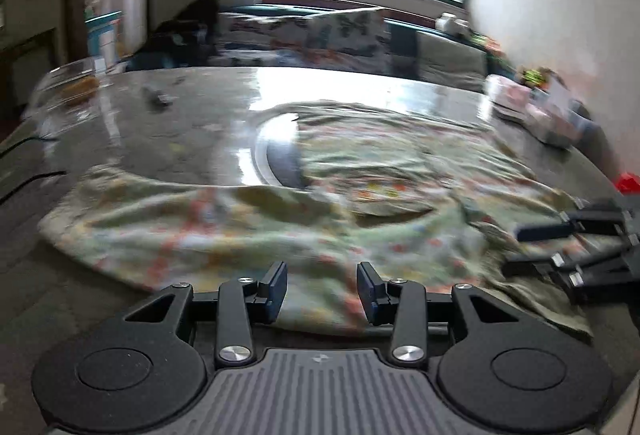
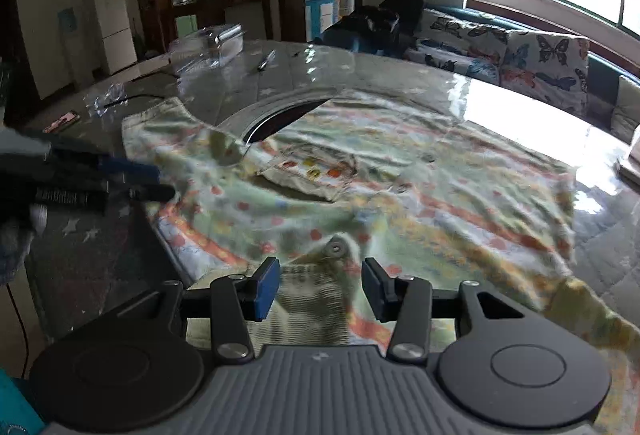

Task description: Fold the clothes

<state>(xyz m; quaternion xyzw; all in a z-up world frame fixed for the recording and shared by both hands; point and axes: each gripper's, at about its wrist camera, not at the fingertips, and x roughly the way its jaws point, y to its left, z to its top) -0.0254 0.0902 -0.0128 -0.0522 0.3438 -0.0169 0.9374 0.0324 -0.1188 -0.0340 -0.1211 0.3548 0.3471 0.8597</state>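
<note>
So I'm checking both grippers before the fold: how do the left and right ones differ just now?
The left gripper sits over the shirt's near hem; the right gripper sits over its ribbed collar. The left one's view is more blurred than the right one's. Both have blue pads, stand part open, point down at the shirt, and pinch no cloth that I can see.

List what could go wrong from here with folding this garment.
1. The patterned garment lies rumpled, with a flap already doubled over near its middle; a fold made now may trap those creases.
2. It partly covers a round opening in the table, so cloth could sag in or snag.
3. The left gripper and right gripper have open fingers over the near hem and may pinch one layer only.
</note>
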